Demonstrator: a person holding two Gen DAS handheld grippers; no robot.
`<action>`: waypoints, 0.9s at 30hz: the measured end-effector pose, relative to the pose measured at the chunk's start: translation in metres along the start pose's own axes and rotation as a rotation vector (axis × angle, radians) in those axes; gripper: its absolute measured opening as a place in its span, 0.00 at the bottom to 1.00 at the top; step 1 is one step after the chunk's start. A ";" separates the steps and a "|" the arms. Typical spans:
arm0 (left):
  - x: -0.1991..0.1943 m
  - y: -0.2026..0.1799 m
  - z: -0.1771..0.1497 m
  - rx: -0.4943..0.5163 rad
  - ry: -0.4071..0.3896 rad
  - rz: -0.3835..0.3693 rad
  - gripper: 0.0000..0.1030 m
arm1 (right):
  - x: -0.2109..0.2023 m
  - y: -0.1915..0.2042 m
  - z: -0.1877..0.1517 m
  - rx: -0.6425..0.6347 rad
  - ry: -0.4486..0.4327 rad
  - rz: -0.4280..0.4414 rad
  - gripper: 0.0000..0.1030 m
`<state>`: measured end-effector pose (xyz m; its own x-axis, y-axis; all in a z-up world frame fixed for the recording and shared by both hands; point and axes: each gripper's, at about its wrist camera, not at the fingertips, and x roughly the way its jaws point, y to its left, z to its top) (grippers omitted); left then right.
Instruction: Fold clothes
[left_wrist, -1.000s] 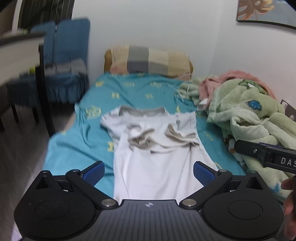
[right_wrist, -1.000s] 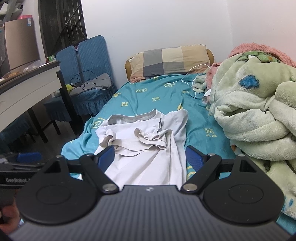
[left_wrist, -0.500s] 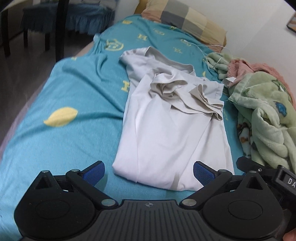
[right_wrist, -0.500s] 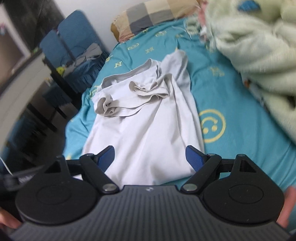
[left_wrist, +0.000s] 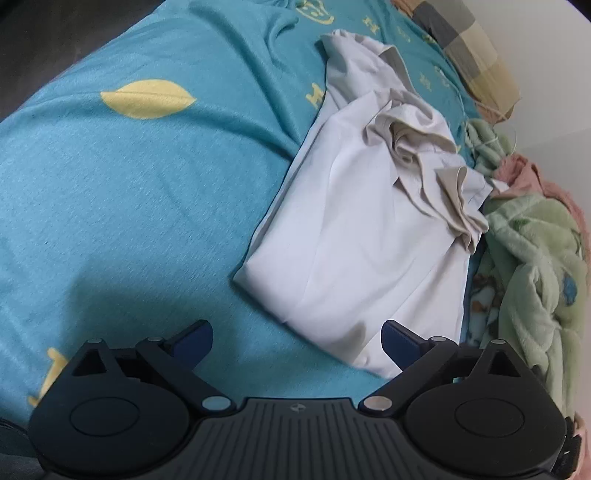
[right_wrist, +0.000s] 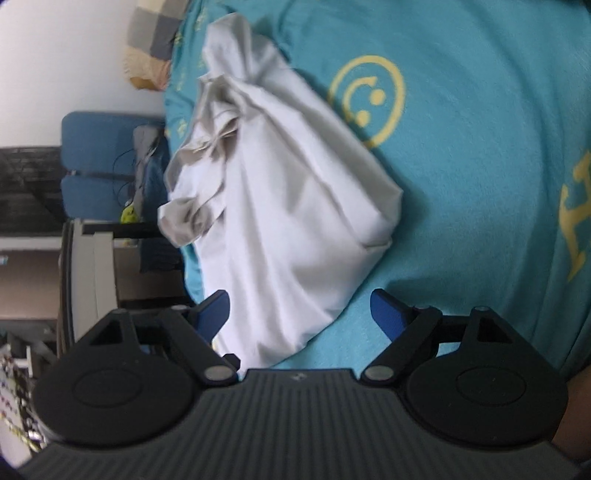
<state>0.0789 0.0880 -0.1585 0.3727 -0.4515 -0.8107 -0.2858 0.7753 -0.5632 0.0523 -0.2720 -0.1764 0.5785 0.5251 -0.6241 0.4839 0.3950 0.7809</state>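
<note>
Ahead of both pairs of fingers we see a white T-shirt (left_wrist: 362, 236) lying on a bed covered by a teal sheet (left_wrist: 140, 192) with yellow prints. Its body is narrowed lengthwise, and its grey-trimmed sleeves sit bunched on top toward the far end.

We hold the left gripper (left_wrist: 297, 338) with its blue-padded fingers (left_wrist: 194, 338) spread wide, gripping nothing. The shirt's near hem lies just beyond the right-hand finger, while bare sheet fills the gap between the two. A yellow leaf print (left_wrist: 147, 98) sits far ahead of the left-hand finger. Beyond the right-hand finger, a green fleece blanket (left_wrist: 535, 273) is heaped against the shirt's far edge, with a checked pillow (left_wrist: 469, 51) farther off.

We hold the right gripper (right_wrist: 299, 308) with its fingers (right_wrist: 388, 312) apart as well, and empty. The shirt's hem runs down between them, nearer the left-hand finger; whether cloth touches that pad we cannot tell, since the frame is blurred there. A yellow smiley print (right_wrist: 365, 98) lies ahead of the right-hand finger, beside the shirt. Past the left-hand finger stand a blue chair (right_wrist: 96, 162) and a pale bench (right_wrist: 85, 280), off the bed.
</note>
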 end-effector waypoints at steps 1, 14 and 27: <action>0.001 0.000 0.001 -0.008 -0.015 -0.014 0.95 | 0.002 -0.002 0.001 0.008 -0.008 -0.013 0.82; 0.009 0.013 0.009 -0.193 -0.120 -0.118 0.45 | 0.010 -0.008 0.011 0.029 -0.093 -0.029 0.20; -0.036 -0.020 0.018 -0.093 -0.187 -0.209 0.12 | -0.021 0.031 0.008 -0.120 -0.212 0.099 0.14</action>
<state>0.0868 0.0967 -0.1149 0.5858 -0.5014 -0.6367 -0.2620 0.6263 -0.7342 0.0603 -0.2765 -0.1394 0.7500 0.4008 -0.5261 0.3439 0.4431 0.8279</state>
